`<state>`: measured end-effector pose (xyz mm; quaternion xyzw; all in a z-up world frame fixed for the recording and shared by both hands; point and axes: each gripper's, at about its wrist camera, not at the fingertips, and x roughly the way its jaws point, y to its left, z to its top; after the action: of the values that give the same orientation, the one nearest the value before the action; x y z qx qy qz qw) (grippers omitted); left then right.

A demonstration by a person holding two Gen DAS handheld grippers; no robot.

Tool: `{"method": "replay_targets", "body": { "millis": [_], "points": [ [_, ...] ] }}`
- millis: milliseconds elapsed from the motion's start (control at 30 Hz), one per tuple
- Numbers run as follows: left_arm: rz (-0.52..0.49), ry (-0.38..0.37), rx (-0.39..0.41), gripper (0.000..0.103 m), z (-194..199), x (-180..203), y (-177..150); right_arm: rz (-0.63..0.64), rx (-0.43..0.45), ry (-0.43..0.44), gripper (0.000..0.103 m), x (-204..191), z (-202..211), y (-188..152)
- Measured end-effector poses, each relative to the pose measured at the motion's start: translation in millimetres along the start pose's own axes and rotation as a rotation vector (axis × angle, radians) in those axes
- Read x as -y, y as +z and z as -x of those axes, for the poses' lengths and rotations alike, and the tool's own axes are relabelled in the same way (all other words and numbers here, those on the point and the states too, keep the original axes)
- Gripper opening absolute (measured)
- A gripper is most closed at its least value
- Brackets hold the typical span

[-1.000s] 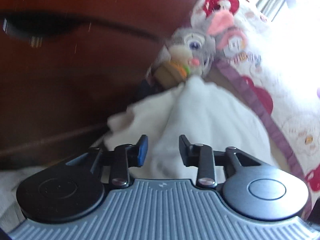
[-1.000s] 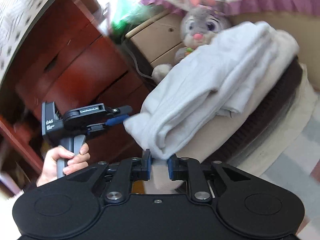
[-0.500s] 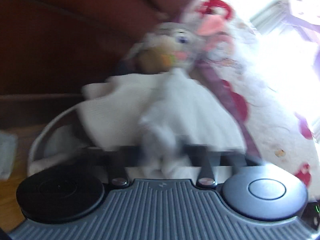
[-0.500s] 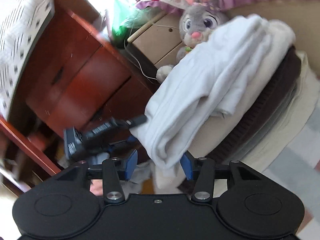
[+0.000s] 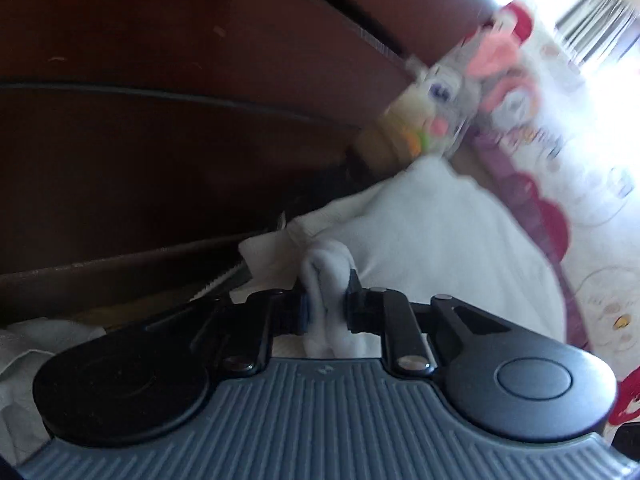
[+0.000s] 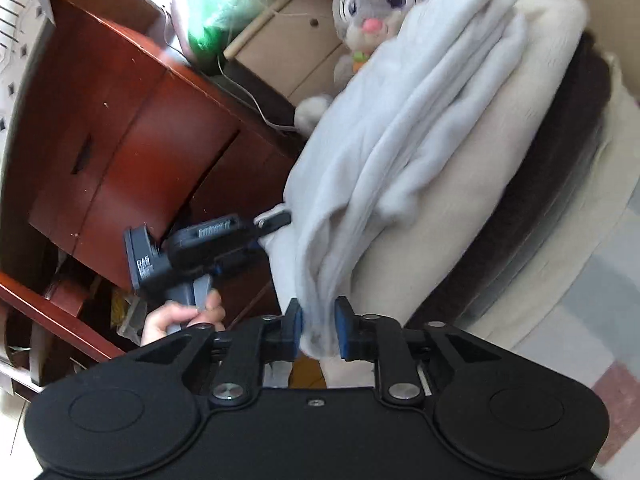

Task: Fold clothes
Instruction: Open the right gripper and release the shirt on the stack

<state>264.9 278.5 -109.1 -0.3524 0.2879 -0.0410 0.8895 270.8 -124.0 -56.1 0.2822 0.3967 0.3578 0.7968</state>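
So that the white cloth (image 6: 404, 148) stays taut for folding, we pinch its edge with both tools, left (image 5: 326, 304) loosening, right (image 6: 318, 326) tightening.

Folded garment (image 6: 420, 128) atop stacked clothes (image 6: 532, 184), plush rabbit (image 6: 372, 8) behind, wooden cabinet (image 6: 132, 136) left.
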Motion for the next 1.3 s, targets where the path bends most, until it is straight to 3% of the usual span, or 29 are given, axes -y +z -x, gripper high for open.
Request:
{"method": "replay_targets", "body": {
  "millis": [33, 100, 133, 200, 300, 367, 467, 500, 533, 567, 700, 767, 867, 933, 1067, 1133, 1167, 1200, 1233, 1300],
  "points": [
    [-0.006, 0.002, 0.019, 0.02, 3.8, 0.7, -0.7, -0.014, 0.049, 0.007, 0.048, 3.1, 12.4, 6.0],
    [-0.02, 0.023, 0.018, 0.021, 6.5, 3.3, -0.6, -0.022, 0.159, -0.029, 0.068, 8.5, 36.3, 22.2],
    [-0.017, 0.067, -0.007, 0.024, 7.4, 4.3, 0.3, -0.022, 0.209, -0.059, 0.072, 11.9, 46.3, 31.9],
    [-0.002, 0.174, -0.033, 0.026, 14.2, 11.5, 3.2, -0.035, 0.257, -0.107, 0.072, 23.7, 54.8, 52.8],
    [-0.092, 0.201, 0.112, 0.024, 42.5, 47.7, 1.9, -0.105, 0.256, -0.149, 0.072, 45.0, 44.9, 81.5],
    [-0.199, 0.154, 0.196, 0.03, 53.6, 78.0, -3.3, -0.108, 0.23, -0.19, 0.072, 54.1, 31.0, 95.9],
    [-0.28, 0.013, 0.091, 0.034, 35.4, 109.8, -8.0, -0.138, 0.209, -0.236, 0.073, 68.2, 8.0, 113.3],
    [-0.284, -0.03, 0.046, 0.034, 25.2, 116.4, -11.2, -0.155, 0.229, -0.214, 0.069, 71.2, 1.1, 115.0],
    [-0.285, -0.073, 0.01, 0.034, 15.1, 121.5, -15.3, -0.172, 0.249, -0.193, 0.042, 74.2, -5.8, 116.7],
    [-0.292, -0.103, -0.019, 0.034, 5.2, 125.5, -20.7, -0.179, 0.269, -0.171, 0.029, 75.6, -10.5, 118.6],
    [-0.357, -0.125, -0.127, 0.032, -25.1, 140.7, -45.5, 0.014, 0.466, -0.144, 0.021, 45.0, 12.7, 110.7],
    [-0.444, -0.127, -0.137, 0.033, -29.4, 148.7, -61.6, 0.044, 0.472, -0.189, 0.021, 45.8, 15.5, 109.4],
    [-0.596, -0.032, -0.13, 0.031, -31.6, 156.1, -78.0, -0.018, 0.42, -0.258, 0.02, 63.8, 11.6, 111.0],
    [-0.619, -0.002, -0.137, 0.03, -29.5, 154.9, -81.5, -0.023, 0.394, -0.312, 0.022, 68.9, 10.6, 107.6],
    [-0.573, -0.043, -0.146, 0.03, -6.0, 149.7, -76.7, 0.004, 0.397, -0.441, 0.03, 67.0, 9.2, 107.4],
    [-0.624, -0.097, -0.134, 0.03, 6.5, 159.9, -80.1, 0.044, 0.422, -0.533, 0.045, 57.3, 11.8, 106.4],
    [-0.648, -0.11, -0.139, 0.031, 7.8, 165.1, -84.7, 0.061, 0.445, -0.547, 0.045, 50.6, 17.4, 101.7],
    [-0.672, -0.122, -0.143, 0.031, 9.0, 170.2, -89.2, 0.078, 0.47, -0.542, 0.045, 44.4, 24.2, 96.3],
    [-0.684, -0.126, -0.147, 0.032, 9.7, 173.2, -93.0, 0.089, 0.504, -0.471, 0.045, 40.6, 33.7, 89.1],
    [-0.648, -0.092, -0.151, 0.035, 8.1, 168.6, -96.4, 0.075, 0.556, -0.24, 0.045, 40.6, 51.2, 68.8]
  ]
}}
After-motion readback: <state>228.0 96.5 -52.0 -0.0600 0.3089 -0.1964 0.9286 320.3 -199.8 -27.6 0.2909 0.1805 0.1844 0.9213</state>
